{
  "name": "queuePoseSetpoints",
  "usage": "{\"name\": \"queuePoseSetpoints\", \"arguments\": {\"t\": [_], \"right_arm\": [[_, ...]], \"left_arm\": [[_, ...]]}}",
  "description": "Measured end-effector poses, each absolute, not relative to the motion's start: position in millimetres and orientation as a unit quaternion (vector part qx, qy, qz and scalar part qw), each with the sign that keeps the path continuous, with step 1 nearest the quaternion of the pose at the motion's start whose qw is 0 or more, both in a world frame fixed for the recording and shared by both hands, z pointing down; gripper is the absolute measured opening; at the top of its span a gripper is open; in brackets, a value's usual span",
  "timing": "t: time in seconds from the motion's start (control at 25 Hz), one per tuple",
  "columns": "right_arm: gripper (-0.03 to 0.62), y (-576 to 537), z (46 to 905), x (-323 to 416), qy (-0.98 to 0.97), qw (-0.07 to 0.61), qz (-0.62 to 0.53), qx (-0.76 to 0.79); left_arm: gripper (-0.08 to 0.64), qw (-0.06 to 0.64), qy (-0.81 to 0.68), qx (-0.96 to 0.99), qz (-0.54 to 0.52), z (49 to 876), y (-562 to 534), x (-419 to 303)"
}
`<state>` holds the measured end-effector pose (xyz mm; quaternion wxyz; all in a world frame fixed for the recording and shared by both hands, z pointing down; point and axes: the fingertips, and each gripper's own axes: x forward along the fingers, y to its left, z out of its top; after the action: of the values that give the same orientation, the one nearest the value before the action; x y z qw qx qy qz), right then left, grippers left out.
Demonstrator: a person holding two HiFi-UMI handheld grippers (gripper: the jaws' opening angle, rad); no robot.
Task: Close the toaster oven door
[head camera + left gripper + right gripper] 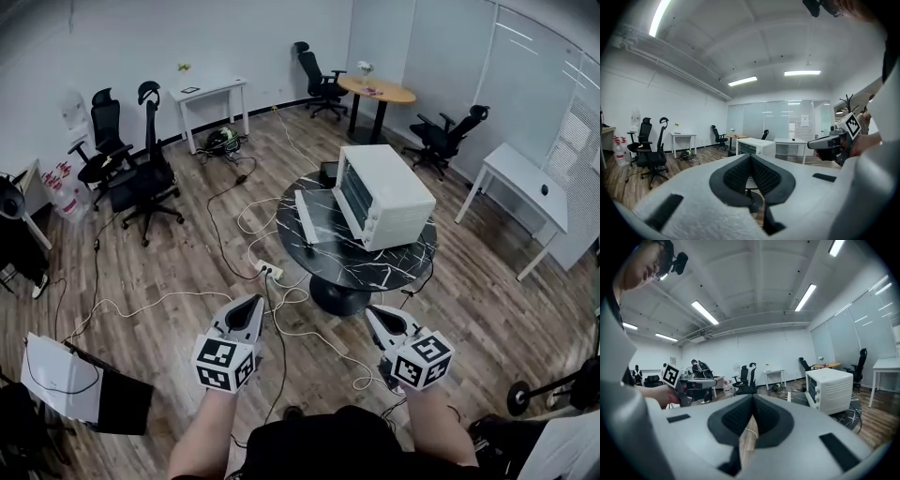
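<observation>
Wood floor (169,272), head view: open between both grippers and round table (375,274); power strip (269,270) lies there.
Toaster oven (386,192): table's far-right edge, door (315,217) dropped open leftward.
Left gripper (254,302), own view: fingers pressed together, empty.
Right gripper (371,310), own view: fingers together, empty; open door visible.

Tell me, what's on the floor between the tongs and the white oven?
Head view: wooden floor strewn with white cables and a power strip, then the black table's near edge, before the toaster oven.

readable text: none | glass-wall notice (805,121): too small to read
</observation>
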<state>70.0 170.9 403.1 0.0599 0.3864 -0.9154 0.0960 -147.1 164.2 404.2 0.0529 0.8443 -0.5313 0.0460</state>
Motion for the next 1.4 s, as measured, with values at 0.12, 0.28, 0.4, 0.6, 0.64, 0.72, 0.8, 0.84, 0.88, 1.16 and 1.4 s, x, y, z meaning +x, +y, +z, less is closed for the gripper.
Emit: {"name": "queuePoseSetpoints", "arguments": {"t": [0.12, 0.28, 0.4, 0.6, 0.64, 0.72, 0.8, 0.84, 0.88, 1.16, 1.4], "right_arm": [[0.006, 154.7, 413.0, 52.5, -0.916, 0.068, 0.108, 0.380], [0.006, 127.7, 420.2, 45.0, -0.915, 0.073, 0.116, 0.380], [0.006, 100.2, 427.6, 43.9, -0.913, 0.072, 0.127, 0.382], [0.006, 39.9, 432.7, 46.2, -0.916, 0.066, 0.134, 0.371], [0.006, 24.1, 434.5, 47.7, -0.916, 0.064, 0.137, 0.371], [0.006, -7.4, 436.8, 50.1, -0.917, 0.061, 0.141, 0.369], [0.006, -37.5, 433.0, 53.4, -0.919, 0.057, 0.136, 0.365], [0.006, -52.3, 430.1, 55.9, -0.921, 0.055, 0.133, 0.363], [0.006, -66.8, 428.7, 58.4, -0.921, 0.054, 0.131, 0.362], [0.006, -133.6, 451.2, 61.1, -0.929, 0.071, 0.152, 0.331], [0.006, -168.1, 464.7, 51.7, -0.928, 0.079, 0.166, 0.324]], "left_arm": [[0.000, 0.068, -0.535, 0.841, 0.045, 414.2, 146.9, -162.4], [0.000, 0.080, -0.528, 0.844, 0.052, 427.6, 122.4, -166.0], [0.000, 0.089, -0.524, 0.845, 0.055, 434.0, 98.1, -165.7], [0.000, 0.088, -0.517, 0.849, 0.066, 435.6, 45.3, -153.7], [0.000, 0.088, -0.517, 0.848, 0.068, 436.1, 31.7, -151.9], [0.000, 0.093, -0.521, 0.846, 0.071, 438.8, 2.6, -149.2], [0.000, 0.100, -0.520, 0.845, 0.072, 439.7, -27.5, -143.0], [0.000, 0.100, -0.518, 0.846, 0.074, 438.8, -42.3, -138.0], [0.000, 0.099, -0.516, 0.848, 0.077, 437.8, -56.7, -133.0], [0.000, 0.108, -0.518, 0.843, 0.094, 444.4, -137.6, -109.5], [0.000, 0.127, -0.509, 0.844, 0.107, 461.2, -173.9, -105.1]]}}
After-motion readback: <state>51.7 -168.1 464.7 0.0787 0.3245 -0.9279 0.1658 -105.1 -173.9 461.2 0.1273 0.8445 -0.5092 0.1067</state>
